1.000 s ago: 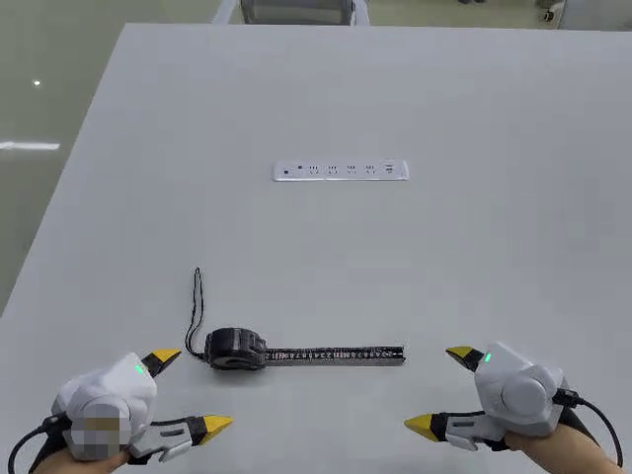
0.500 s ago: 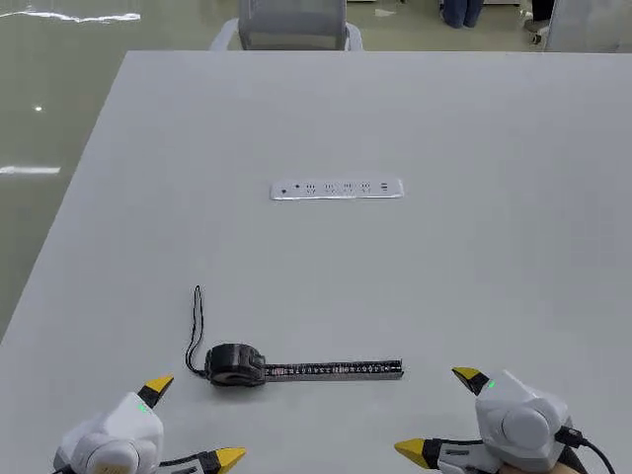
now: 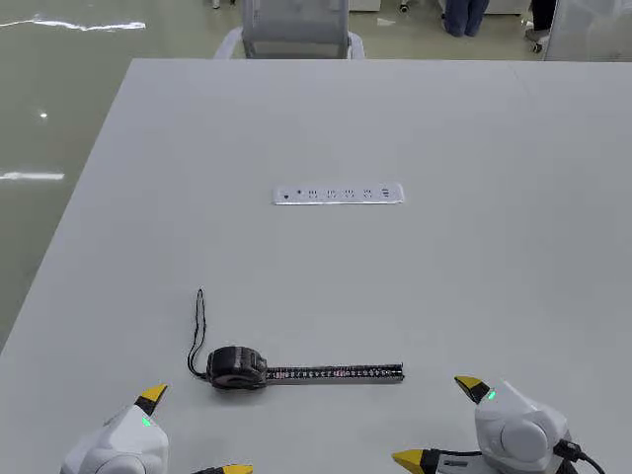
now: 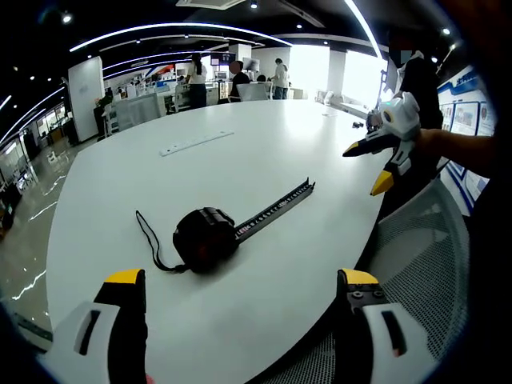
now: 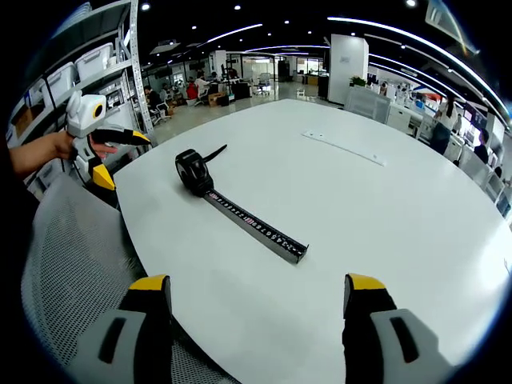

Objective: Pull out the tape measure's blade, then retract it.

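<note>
A black tape measure [image 3: 235, 365] lies on the white table [image 3: 474, 247] near the front edge. Its blade [image 3: 341, 372] is drawn out flat to the right, and a black wrist loop [image 3: 197, 326] trails from the case toward the far side. My left gripper [image 3: 193, 433] is open, a short way in front of the case and apart from it. My right gripper [image 3: 436, 420] is open too, to the near right of the blade's end hook. The left gripper view has the case [image 4: 205, 237] ahead between open jaws. The right gripper view looks along the blade [image 5: 256, 226].
A white power strip [image 3: 338, 194] lies mid-table, beyond the tape measure. A grey chair [image 3: 294, 25] stands at the table's far edge. Mesh chair fabric [image 4: 424, 256] sits below the near edge by the grippers. An open office with people lies beyond.
Both grippers have drawn back a little toward the near edge, still open. The tape measure lies where it was with its blade out; the head camera has tilted up.
</note>
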Tool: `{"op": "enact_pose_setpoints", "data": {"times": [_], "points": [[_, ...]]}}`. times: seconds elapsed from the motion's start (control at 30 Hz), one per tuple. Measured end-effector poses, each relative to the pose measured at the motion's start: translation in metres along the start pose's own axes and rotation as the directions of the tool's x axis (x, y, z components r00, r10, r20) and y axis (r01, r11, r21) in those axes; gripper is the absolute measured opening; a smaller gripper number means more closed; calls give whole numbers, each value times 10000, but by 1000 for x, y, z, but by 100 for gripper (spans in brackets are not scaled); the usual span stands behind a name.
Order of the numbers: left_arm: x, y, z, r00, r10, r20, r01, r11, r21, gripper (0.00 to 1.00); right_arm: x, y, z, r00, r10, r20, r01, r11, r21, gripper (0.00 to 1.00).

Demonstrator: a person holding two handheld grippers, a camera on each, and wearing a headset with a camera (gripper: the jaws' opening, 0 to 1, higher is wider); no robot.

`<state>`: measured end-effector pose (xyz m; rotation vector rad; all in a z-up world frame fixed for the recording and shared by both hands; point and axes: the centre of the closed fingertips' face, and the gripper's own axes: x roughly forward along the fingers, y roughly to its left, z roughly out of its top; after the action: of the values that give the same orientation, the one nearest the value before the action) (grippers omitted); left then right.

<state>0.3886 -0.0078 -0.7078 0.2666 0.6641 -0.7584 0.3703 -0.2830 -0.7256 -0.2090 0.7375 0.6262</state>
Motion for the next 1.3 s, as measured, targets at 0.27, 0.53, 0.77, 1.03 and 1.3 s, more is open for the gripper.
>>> {"op": "enact_pose_setpoints", "data": {"times": [0.27, 0.53, 0.77, 1.03, 1.3], "points": [[-1, -5, 3, 9999, 64, 113, -63, 9999, -101, 99, 1, 6, 0, 10000, 10, 31, -10, 10000, -18, 91], [-1, -10, 5, 9992, 285, 265, -277, 9991, -312, 99, 0, 9, 2, 9999, -23, 135, 22, 10000, 71, 91], [2, -4, 7, 9917, 1220, 404, -1154, 9837, -1378, 99, 4, 12, 0, 9999, -32, 160, 29, 9998, 202, 91], [9, 6, 7, 9726, 2308, 280, -2209, 9549, -1984, 99, 6, 14, 0, 9994, -131, 306, 128, 9999, 79, 87], [19, 15, 6, 9401, 3382, 425, -3210, 9204, -2231, 99, 12, 11, 0, 9984, -251, 508, 245, 9996, 109, 83]]}}
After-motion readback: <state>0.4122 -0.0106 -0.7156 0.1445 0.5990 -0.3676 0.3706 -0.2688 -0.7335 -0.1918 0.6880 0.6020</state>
